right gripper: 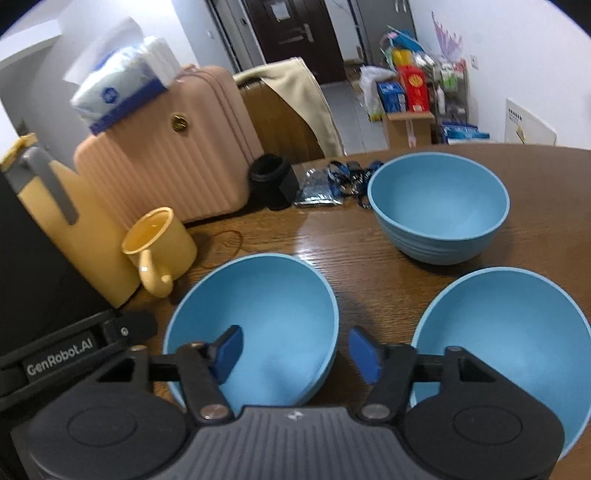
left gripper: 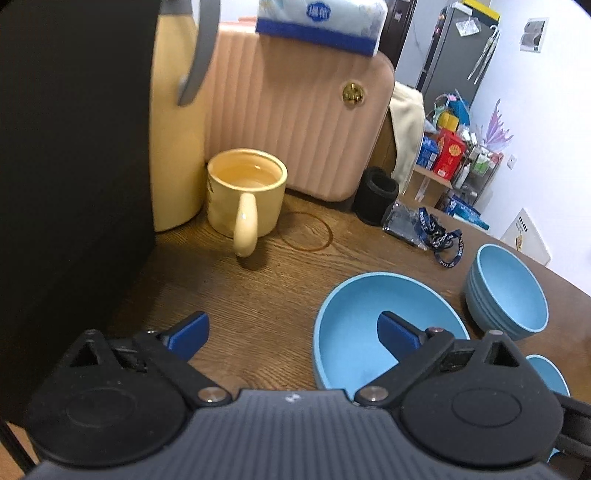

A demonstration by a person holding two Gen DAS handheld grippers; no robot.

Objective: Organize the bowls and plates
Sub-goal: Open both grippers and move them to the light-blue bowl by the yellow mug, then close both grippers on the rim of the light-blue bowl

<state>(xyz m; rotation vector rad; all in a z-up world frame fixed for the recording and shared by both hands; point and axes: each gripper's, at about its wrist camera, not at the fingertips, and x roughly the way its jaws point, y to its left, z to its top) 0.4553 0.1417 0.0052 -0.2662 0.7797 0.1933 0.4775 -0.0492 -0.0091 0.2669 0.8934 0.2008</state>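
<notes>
Three light blue bowls stand on the brown wooden table (right gripper: 369, 251). In the right wrist view the near bowl (right gripper: 273, 314) sits under my open right gripper (right gripper: 297, 352), whose left finger is over its inside and right finger just outside its right rim. A second bowl (right gripper: 517, 339) is at the right, and a stack of bowls (right gripper: 439, 210) stands farther back. In the left wrist view my open, empty left gripper (left gripper: 291, 332) hovers at the left rim of the near bowl (left gripper: 354, 332); the stack (left gripper: 509, 291) is at the right.
A yellow mug (left gripper: 245, 192) with liquid stands at the back left beside a yellow jug (left gripper: 173, 147) and a pink case (left gripper: 295, 110) topped by a tissue pack (left gripper: 321, 22). A black cup (left gripper: 376, 194) and a blue lanyard (left gripper: 439, 236) lie behind the bowls. A dark object (left gripper: 74, 184) walls the left.
</notes>
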